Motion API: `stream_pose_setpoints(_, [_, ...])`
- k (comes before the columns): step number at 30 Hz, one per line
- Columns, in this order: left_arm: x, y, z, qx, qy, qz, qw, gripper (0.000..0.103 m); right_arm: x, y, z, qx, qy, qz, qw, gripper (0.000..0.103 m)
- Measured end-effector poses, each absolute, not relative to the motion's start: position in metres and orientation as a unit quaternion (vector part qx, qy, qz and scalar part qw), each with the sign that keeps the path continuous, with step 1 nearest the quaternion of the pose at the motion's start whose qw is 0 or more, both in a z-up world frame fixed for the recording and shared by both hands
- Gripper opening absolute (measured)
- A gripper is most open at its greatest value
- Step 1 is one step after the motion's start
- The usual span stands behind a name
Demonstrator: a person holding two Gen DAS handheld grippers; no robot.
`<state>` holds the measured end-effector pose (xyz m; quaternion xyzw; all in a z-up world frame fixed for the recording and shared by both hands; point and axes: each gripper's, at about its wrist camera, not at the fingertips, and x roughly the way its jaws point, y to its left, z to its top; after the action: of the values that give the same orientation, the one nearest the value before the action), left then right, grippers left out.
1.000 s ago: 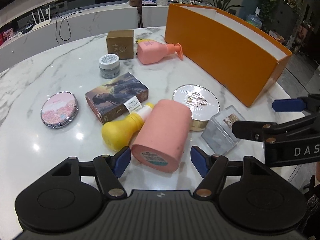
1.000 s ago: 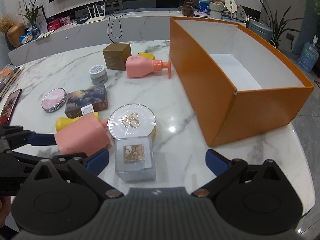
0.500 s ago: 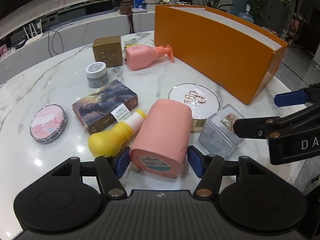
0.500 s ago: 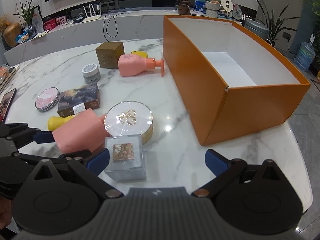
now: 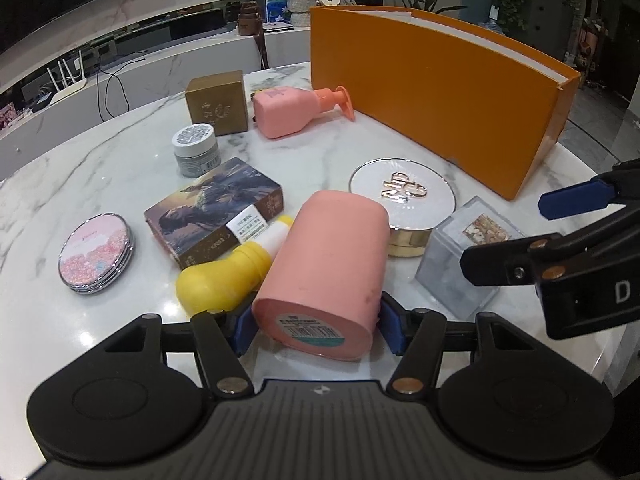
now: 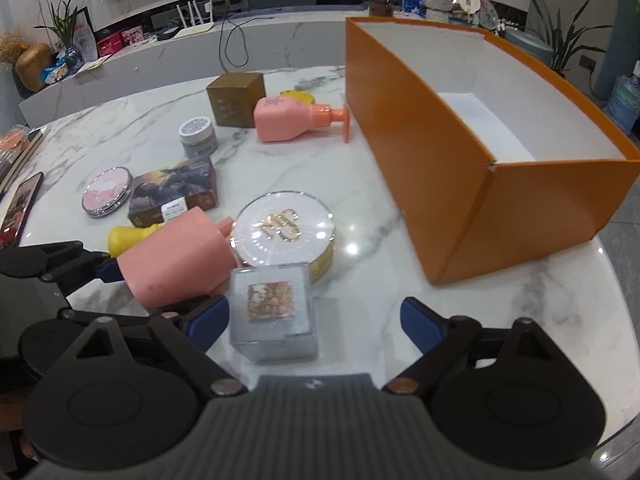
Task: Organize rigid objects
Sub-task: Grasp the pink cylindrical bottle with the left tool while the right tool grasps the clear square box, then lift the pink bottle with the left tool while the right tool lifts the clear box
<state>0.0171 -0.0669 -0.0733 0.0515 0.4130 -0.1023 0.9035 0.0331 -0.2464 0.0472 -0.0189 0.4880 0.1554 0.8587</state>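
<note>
A big pink bottle [image 5: 328,276] lies on its side on the marble table [image 5: 80,184]. My left gripper [image 5: 316,326] has its jaws around the bottle's base, pads touching both sides. The bottle also shows in the right wrist view [image 6: 180,264]. My right gripper [image 6: 314,318] is open, its jaws on either side of a clear square case [image 6: 274,314] without touching it. The open orange box [image 6: 460,152] stands at the right, empty.
Around lie a yellow bottle [image 5: 228,272], a picture box [image 5: 216,216], a round white compact [image 5: 402,200], a pink mirror compact [image 5: 96,252], a grey jar [image 5: 196,150], a gold cube [image 5: 218,102] and a pink pump bottle [image 5: 296,110]. A phone [image 6: 20,208] lies at the far left.
My left gripper moved forward and closed around the pink bottle's base. My right gripper moved forward so the clear case now sits between its open jaws.
</note>
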Motion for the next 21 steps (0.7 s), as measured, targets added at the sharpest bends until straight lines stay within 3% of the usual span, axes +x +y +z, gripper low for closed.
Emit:
stream_pose_setpoints(8, [0.014, -0.057, -0.074, 0.05, 0.414, -0.101, 0.903, 0.07, 0.038, -0.24, 0.032, -0.022, 0.502, 0.154, 0.851, 0.08])
stream_pose_setpoints(21, [0.008, -0.051, -0.073, 0.046, 0.413, -0.101, 0.904, 0.07, 0.035, -0.221, 0.019, -0.065, 0.5, 0.178, 0.845, 0.047])
